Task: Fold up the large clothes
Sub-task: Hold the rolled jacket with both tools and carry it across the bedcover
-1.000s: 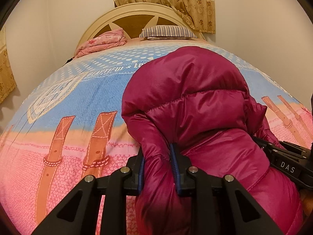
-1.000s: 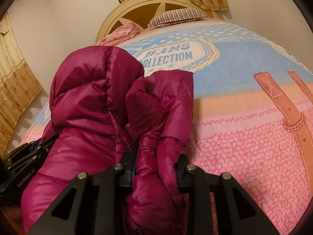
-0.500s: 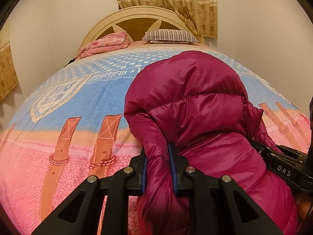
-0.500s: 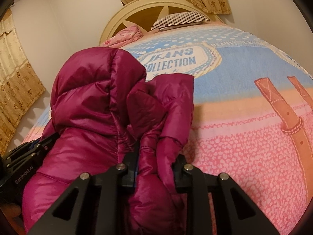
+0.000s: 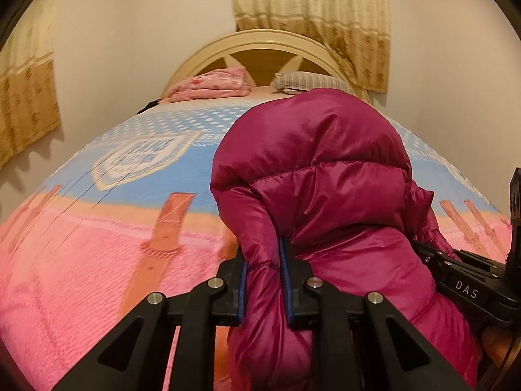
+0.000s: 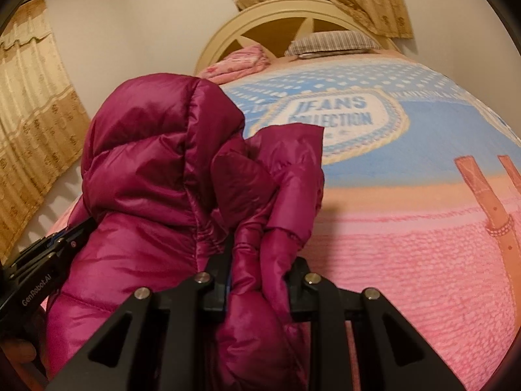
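Observation:
A magenta puffer jacket (image 5: pixel 325 163) hangs bunched above the bed, its hood part standing up in front of both cameras. My left gripper (image 5: pixel 263 260) is shut on a quilted fold at the jacket's left edge, the blue pads pressing the fabric. My right gripper (image 6: pixel 260 260) is shut on a thick bundle of the jacket (image 6: pixel 146 163) at its right edge, with a sleeve-like flap drooping past it. Each gripper shows in the other's view: the right gripper (image 5: pixel 456 280) and the left gripper (image 6: pixel 49 251) sit close on either side of the jacket.
Below lies a bed with a pink and blue printed blanket (image 6: pixel 407 228). At the cream headboard (image 5: pixel 260 42) rest a folded pink quilt (image 5: pixel 211 86) and a striped pillow (image 6: pixel 332 42). Beige curtains (image 5: pixel 312 16) hang behind and at the left wall.
Both grippers have risen with the jacket still gripped. The left one has shifted sideways, so the headboard and curtain sit lower in its view. The jacket bunch has lifted off the blanket.

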{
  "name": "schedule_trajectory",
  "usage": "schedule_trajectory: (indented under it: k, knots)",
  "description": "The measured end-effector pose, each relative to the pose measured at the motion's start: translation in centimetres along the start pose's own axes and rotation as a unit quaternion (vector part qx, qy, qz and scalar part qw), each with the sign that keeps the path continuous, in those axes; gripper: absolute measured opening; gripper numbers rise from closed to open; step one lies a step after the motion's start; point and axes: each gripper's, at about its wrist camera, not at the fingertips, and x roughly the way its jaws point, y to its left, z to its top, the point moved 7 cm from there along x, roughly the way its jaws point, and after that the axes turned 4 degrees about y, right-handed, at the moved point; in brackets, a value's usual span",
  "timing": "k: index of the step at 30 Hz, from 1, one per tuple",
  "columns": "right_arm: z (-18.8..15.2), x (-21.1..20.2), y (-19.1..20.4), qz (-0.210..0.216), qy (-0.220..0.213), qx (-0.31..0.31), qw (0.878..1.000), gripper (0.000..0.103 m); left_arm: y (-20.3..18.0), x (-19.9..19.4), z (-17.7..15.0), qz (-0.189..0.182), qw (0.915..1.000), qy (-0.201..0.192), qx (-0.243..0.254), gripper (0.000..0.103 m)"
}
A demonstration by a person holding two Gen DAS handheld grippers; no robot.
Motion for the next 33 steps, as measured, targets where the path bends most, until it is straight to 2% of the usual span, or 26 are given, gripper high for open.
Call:
schedule_trajectory:
  k: [14, 23, 33]
  knots:
    - [0.1, 2.2, 9.9, 0.038, 0.010, -0.074, 0.996, 0.024, 9.6, -3.7, -1.8, 0.059, 0.9953, -0.005, -0.077, 0.017]
    - [0.1, 3.2, 14.7, 0.049, 0.014, -0.112, 0.992, 0.024, 12.7, -4.6, -1.5, 0.090, 0.9913, -0.008, -0.096, 0.017]
    - [0.9, 3.7, 18.3, 0.051, 0.011, -0.139, 0.989, 0.024, 15.0, -5.6, -1.7, 0.100, 0.9882, -0.016, -0.115, 0.017]
